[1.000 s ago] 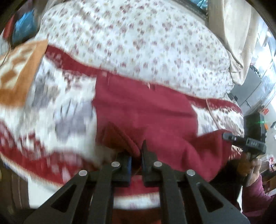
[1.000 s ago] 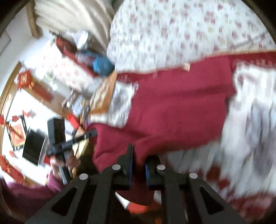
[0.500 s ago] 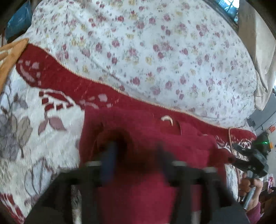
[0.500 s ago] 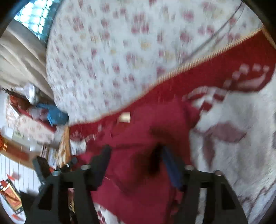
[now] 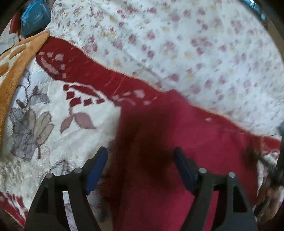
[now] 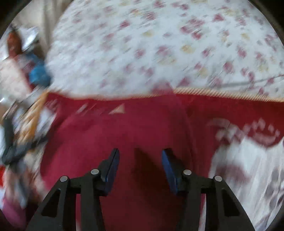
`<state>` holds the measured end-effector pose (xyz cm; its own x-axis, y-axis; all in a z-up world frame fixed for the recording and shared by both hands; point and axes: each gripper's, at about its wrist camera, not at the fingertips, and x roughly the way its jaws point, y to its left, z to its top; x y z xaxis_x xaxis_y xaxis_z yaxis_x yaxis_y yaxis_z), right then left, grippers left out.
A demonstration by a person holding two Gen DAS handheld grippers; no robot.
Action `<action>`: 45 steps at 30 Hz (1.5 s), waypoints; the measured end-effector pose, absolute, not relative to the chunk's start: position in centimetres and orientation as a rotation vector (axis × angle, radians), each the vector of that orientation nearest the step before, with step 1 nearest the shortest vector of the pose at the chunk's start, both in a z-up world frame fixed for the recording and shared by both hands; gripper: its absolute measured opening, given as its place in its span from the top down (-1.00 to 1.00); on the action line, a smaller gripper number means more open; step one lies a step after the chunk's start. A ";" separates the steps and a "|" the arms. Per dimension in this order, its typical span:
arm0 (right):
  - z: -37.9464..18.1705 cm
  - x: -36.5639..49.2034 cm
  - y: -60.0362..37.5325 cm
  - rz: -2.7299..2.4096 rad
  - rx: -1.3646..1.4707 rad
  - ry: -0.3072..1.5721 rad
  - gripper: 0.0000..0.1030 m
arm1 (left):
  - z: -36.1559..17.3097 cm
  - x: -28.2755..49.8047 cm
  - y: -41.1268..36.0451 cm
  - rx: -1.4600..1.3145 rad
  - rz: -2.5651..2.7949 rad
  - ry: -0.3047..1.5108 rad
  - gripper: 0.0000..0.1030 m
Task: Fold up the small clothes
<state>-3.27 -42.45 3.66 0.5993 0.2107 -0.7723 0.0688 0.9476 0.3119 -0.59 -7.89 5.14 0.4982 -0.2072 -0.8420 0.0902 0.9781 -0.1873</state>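
A dark red knit garment (image 5: 177, 142) lies flat on a red and white flowered blanket (image 5: 53, 115). My left gripper (image 5: 141, 160) hovers just over its left part, jaws wide and still opening, nothing pinched between the blue pads. In the right wrist view the same red garment (image 6: 124, 142) fills the lower middle. My right gripper (image 6: 140, 164) hangs above it with the jaws apart and closing, and the blue pads touch no cloth. Both views are blurred by motion.
A white quilt with small pink flowers (image 5: 177, 44) covers the far side of the bed. An orange patterned cloth (image 5: 14, 67) lies at the left, with a blue bag (image 5: 33, 16) behind it. At the right edge a hand with the other gripper (image 5: 276, 168) shows.
Both grippers were shut on the red garment's edge a second ago and carried it forward. They have since let go, and the garment now lies folded over itself on the blanket.
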 end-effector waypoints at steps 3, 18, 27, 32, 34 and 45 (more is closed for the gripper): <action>1.5 -1.0 -43.6 0.069 0.399 0.983 -0.04 | 3.7 -0.2 -7.3 -0.131 -0.160 1.077 -0.50; 3.7 -10.6 -42.3 0.044 0.235 1.061 -0.30 | 5.8 -3.7 -6.1 -0.149 -0.158 1.030 -0.57; 9.6 -7.8 -32.1 0.306 0.217 0.960 -0.38 | 4.7 -5.8 -4.4 -0.115 -0.148 1.066 -0.57; 7.2 -2.3 -22.4 0.389 0.064 0.966 -0.26 | 3.7 -6.0 -3.2 -0.136 -0.160 1.097 -0.63; 5.7 0.5 -19.3 0.376 0.017 0.976 -0.13 | 3.2 -5.9 -2.9 -0.135 -0.161 1.104 -0.67; 2.8 6.5 -17.1 0.309 0.078 1.023 -0.13 | 2.7 -4.6 -2.6 -0.158 -0.177 1.132 -0.72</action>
<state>6.46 -17.08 2.77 0.4816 0.2894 -0.8273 -0.2166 0.9539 0.2076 -4.56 -2.56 2.68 0.4137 -0.2202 -0.8834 0.0608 0.9748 -0.2145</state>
